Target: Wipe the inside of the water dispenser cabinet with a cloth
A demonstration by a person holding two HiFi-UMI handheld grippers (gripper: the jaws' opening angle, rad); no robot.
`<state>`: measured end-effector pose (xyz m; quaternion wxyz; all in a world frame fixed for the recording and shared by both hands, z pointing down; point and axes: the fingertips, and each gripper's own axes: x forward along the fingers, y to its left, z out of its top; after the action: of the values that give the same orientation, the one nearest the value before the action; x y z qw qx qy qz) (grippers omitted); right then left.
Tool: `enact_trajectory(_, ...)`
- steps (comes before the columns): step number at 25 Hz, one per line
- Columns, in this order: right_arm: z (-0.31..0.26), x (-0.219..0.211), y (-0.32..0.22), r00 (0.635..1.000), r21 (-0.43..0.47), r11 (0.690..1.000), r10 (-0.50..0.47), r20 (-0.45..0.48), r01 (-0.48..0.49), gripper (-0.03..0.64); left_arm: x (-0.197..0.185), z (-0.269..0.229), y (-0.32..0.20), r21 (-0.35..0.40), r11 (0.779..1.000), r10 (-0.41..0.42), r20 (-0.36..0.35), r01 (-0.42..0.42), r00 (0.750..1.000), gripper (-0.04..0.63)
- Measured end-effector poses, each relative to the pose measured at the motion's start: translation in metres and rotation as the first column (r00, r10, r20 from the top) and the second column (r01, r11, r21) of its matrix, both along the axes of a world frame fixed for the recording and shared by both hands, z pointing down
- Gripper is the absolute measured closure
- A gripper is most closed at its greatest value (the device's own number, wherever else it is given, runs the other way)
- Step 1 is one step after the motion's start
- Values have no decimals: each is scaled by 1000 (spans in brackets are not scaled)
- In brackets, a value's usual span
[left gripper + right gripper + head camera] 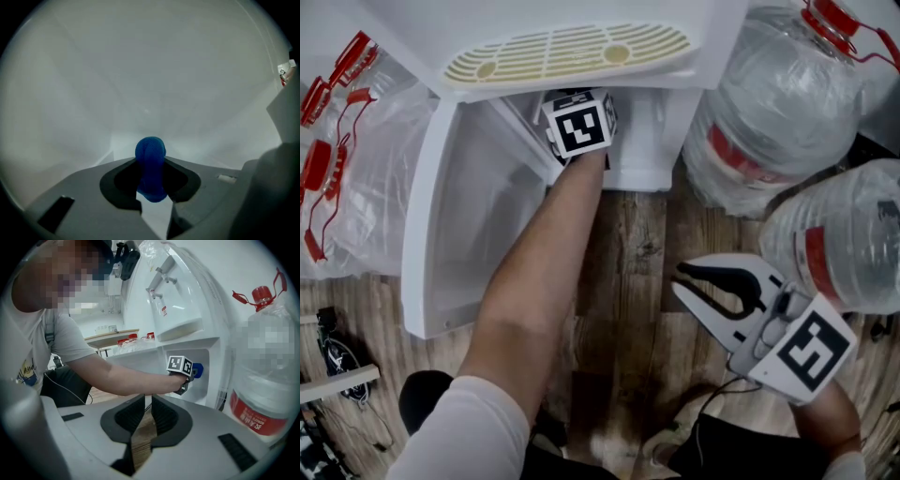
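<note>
Wood-plank floor is seen under everything. On it a white water dispenser is stood, its yellowish drip grille just above the lower cabinet. The cabinet door is swung wide open to the person's left, its recessed inner face turned up to the head view.

Two large clear water bottles with red bands are set just right of the cabinet, touching or nearly touching each other. A red cap is seen on the farther one. How full they are cannot be told. At far left, clear plastic containers with red caps and straps are bunched together. Their contents cannot be told.

The left hand-held gripper is reached into the cabinet opening, forearm level with the door. In the head view only its marker cube is shown. Its jaws are closed on a bunched blue cloth, which sticks out past the jaw tips. Plain white cabinet walls fill the left gripper view. Whether the cloth is touching a wall cannot be told.

The right hand-held gripper is held low over the floor, well apart from the cabinet and near the closer bottle. Its jaws are drawn almost together, with a narrow slit of floor showing between them and nothing gripped.
</note>
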<state>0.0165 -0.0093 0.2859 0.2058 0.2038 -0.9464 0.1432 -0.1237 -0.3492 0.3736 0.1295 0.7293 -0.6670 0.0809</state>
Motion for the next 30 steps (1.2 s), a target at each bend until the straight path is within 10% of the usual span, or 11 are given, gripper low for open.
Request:
enact_trajectory(18, -4, 8, -1, 1000, 1, 1000, 19, 5, -19, 575, -4, 76, 9, -206, 978, 21, 9, -18, 1000, 491)
enact_trajectory(30, -8, 2, 1, 1000, 13, 1000, 6, 20, -6, 576, -22, 8, 16, -42, 997, -70, -11, 69, 998, 491)
